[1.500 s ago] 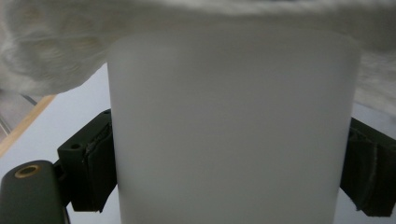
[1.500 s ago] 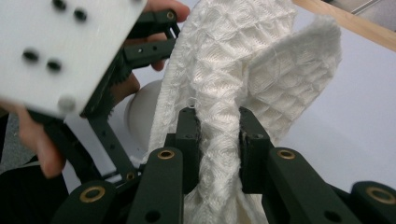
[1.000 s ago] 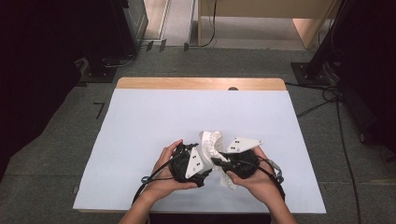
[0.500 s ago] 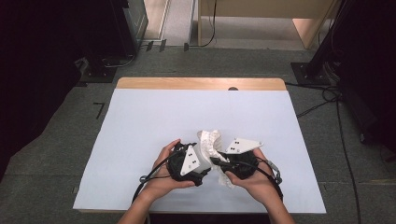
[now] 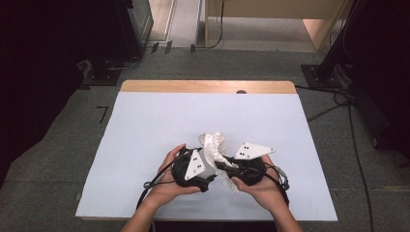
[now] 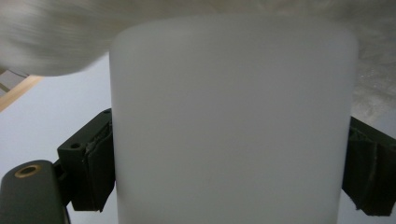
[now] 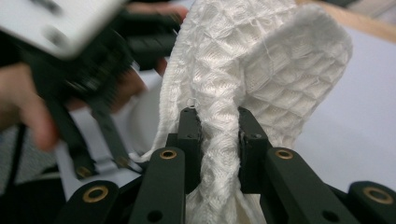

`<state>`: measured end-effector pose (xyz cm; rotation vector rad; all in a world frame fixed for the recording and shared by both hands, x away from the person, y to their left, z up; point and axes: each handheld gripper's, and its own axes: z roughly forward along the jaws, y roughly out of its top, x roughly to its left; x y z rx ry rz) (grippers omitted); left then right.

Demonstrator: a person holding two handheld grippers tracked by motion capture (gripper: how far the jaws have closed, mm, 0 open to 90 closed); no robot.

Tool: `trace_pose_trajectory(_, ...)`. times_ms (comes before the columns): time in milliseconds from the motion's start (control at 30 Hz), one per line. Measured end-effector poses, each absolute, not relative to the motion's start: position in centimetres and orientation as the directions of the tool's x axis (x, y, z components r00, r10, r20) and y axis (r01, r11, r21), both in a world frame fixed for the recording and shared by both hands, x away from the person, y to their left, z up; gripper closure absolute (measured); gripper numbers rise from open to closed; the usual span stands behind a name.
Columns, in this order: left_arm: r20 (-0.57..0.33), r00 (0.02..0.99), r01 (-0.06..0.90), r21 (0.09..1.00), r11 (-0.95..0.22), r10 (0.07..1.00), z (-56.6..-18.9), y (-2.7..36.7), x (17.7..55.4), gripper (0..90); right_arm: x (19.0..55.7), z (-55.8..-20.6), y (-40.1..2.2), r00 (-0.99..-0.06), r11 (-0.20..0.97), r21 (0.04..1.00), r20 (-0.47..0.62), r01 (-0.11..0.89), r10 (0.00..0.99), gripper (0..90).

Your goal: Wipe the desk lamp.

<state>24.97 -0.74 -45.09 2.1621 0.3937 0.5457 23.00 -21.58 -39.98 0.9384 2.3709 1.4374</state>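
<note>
A frosted white cup [image 6: 231,121] stands between the pads [image 6: 95,170] of my left gripper [image 6: 231,175], which is shut on its sides. A white waffle-weave cloth [image 7: 261,70] is pinched in my right gripper [image 7: 219,140], and a fold of it curls up over the jaws. In the high view the left gripper [image 5: 205,170] and the right gripper [image 5: 225,168] face each other near the table's front edge. The cloth [image 5: 212,144] is bunched between and above them and hides the cup there. The left gripper [image 7: 93,70] looks blurred in the right gripper view.
The table top [image 5: 159,125] is covered with a pale sheet, with a wooden strip [image 5: 203,86] along the far edge. Cables [image 5: 333,104] and dark equipment stands [image 5: 116,58] are on the floor around the table.
The cloth's upper fold has shifted slightly to the left over the grippers. Both hands stay close together in nearly the same place.
</note>
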Motion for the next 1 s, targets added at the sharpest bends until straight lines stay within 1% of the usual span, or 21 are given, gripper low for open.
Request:
trace_pose_trajectory(133, 0.251, 0.853, 0.081, 0.803, -0.591, 0.458, -45.1, -0.8, 24.8, 8.6, 23.3, -40.3, -21.1, -0.757, 0.224, 0.891, 0.177, 0.395, 0.629, 75.3)
trace_pose_trajectory(200, 0.256, 0.853, 0.075, 0.802, -0.593, 0.455, -45.1, -0.8, 24.8, 8.6, 23.9, -41.1, -21.1, -0.716, 0.177, 0.891, 0.203, 0.417, 0.668, 75.1)
trace_pose_trajectory(267, 0.249, 0.854, 0.080, 0.806, -0.587, 0.457, -45.2, -0.7, 24.9, 8.5, 24.5, -41.9, -21.5, -0.671, 0.180, 0.873, 0.202, 0.454, 0.713, 75.2)
trace_pose_trajectory(333, 0.233, 0.857, 0.090, 0.811, -0.578, 0.460, -45.1, -0.5, 25.1, 8.5, 24.7, -42.0, -22.1, -0.664, 0.203, 0.852, 0.205, 0.483, 0.719, 75.6)
trace_pose_trajectory(400, 0.203, 0.859, 0.115, 0.818, -0.564, 0.470, -45.1, -0.2, 25.4, 8.5, 24.5, -41.6, -22.5, -0.689, 0.254, 0.826, 0.206, 0.503, 0.695, 75.7)
trace_pose_trajectory(500, 0.170, 0.860, 0.139, 0.829, -0.542, 0.481, -45.1, 0.1, 25.7, 8.6, 23.7, -40.6, -22.3, -0.752, 0.308, 0.837, 0.173, 0.453, 0.636, 75.8)
trace_pose_trajectory(633, 0.200, 0.858, 0.115, 0.823, -0.557, 0.473, -45.1, -0.1, 25.3, 8.6, 23.0, -40.0, -20.9, -0.770, 0.262, 0.882, 0.158, 0.391, 0.617, 75.5)
trace_pose_trajectory(700, 0.215, 0.857, 0.103, 0.820, -0.564, 0.468, -45.1, -0.2, 25.1, 8.5, 23.3, -40.3, -20.5, -0.756, 0.213, 0.901, 0.169, 0.379, 0.632, 74.9)
trace_pose_trajectory(767, 0.218, 0.858, 0.098, 0.821, -0.563, 0.466, -45.1, -0.1, 25.1, 8.6, 23.7, -40.8, -20.6, -0.734, 0.186, 0.901, 0.184, 0.392, 0.654, 74.8)
trace_pose_trajectory(833, 0.221, 0.856, 0.097, 0.820, -0.564, 0.468, -45.1, -0.1, 25.0, 8.5, 24.3, -41.5, -20.9, -0.699, 0.216, 0.889, 0.148, 0.404, 0.700, 74.9)
trace_pose_trajectory(933, 0.180, 0.855, 0.131, 0.833, -0.537, 0.486, -44.9, 0.5, 25.4, 8.5, 24.9, -42.2, -22.0, -0.650, 0.199, 0.868, 0.169, 0.454, 0.741, 74.6)
trace_pose_trajectory(1000, 0.131, 0.840, 0.173, 0.855, -0.489, 0.527, -44.8, 1.2, 26.0, 8.5, 25.0, -42.2, -22.8, -0.627, 0.172, 0.872, 0.179, 0.457, 0.758, 74.3)
